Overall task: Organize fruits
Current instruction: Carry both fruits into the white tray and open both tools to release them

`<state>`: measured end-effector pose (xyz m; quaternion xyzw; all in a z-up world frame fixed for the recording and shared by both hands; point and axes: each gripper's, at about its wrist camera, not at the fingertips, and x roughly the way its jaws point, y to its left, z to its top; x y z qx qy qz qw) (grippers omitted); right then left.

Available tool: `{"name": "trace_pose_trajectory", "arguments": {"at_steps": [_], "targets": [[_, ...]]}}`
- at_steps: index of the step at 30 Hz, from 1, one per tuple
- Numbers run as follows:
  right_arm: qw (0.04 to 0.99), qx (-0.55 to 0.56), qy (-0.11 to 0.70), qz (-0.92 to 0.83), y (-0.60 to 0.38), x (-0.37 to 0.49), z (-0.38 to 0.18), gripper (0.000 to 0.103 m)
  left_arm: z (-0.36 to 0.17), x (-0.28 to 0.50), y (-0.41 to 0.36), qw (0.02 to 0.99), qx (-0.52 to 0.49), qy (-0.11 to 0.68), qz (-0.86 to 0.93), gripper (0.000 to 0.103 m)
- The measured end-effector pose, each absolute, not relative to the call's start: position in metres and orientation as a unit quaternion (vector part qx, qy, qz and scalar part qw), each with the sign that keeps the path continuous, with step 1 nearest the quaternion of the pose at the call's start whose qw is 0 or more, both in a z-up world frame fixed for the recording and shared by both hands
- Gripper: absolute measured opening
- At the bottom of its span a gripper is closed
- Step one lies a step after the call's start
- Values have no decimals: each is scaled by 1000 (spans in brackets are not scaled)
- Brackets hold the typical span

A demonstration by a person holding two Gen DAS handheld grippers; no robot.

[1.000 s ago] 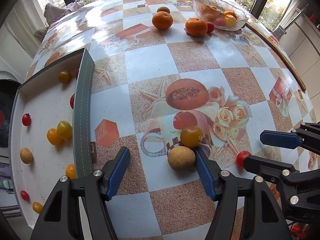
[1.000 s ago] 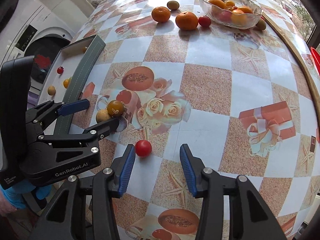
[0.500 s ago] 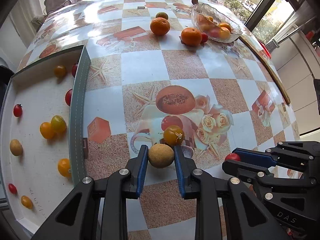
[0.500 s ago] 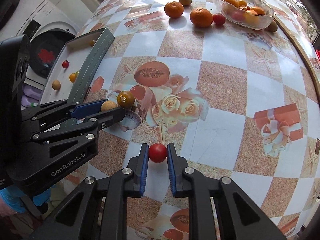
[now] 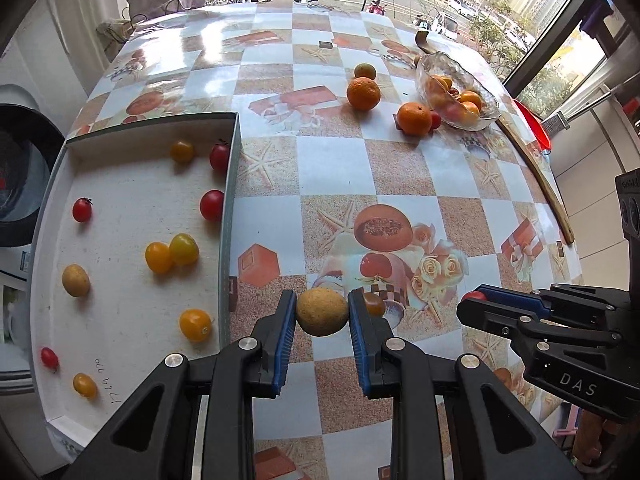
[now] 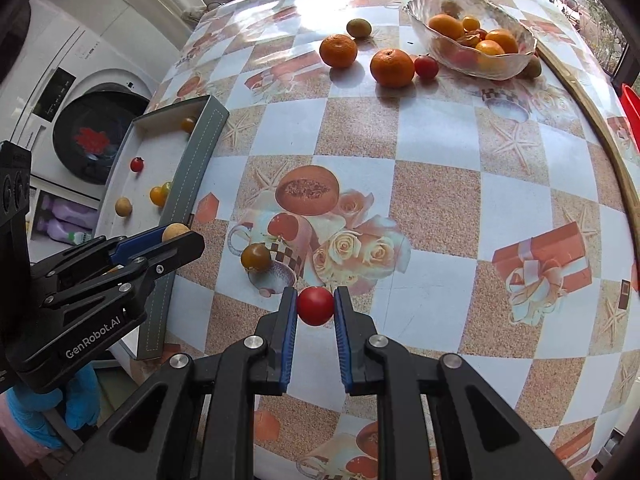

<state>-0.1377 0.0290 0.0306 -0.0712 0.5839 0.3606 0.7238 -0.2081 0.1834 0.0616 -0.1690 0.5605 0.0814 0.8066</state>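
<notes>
My left gripper point(image 5: 322, 312) is shut on a tan round fruit point(image 5: 322, 312), held a little above the patterned tablecloth, just right of the box's grey wall. The same gripper point(image 6: 176, 236) shows at the left of the right wrist view with the tan fruit point(image 6: 174, 231) at its tips. My right gripper point(image 6: 315, 306) is shut on a red cherry tomato point(image 6: 315, 305), also lifted off the cloth; the tomato point(image 5: 471, 296) peeks out at that gripper's tips in the left wrist view. A dark yellow-brown tomato point(image 6: 256, 257) lies on the cloth between the two grippers.
A shallow white box point(image 5: 120, 300) on the left holds several red and yellow cherry tomatoes and a tan fruit point(image 5: 75, 280). Far back stand two oranges point(image 6: 338, 51) point(image 6: 392, 68), a small green fruit point(image 6: 359, 27), a red tomato point(image 6: 426, 66) and a glass bowl point(image 6: 512, 68) of fruit.
Both grippers went from open to shut, the left on the tan fruit and the right on the red tomato, then rose off the table with them. The left one also shifted toward the box.
</notes>
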Motion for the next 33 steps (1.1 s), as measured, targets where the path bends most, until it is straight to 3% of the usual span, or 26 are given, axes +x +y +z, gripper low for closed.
{"name": "trace_pose_trajectory", "arguments": {"at_steps": [17,33], "targets": [[700,-105,568,420,106,-155,49,20,75,-258,247,804,-210,532,165,28],[672,-129,571,454,233,-143,35,20,33,-270,311,769,-217,549,246,28]]}}
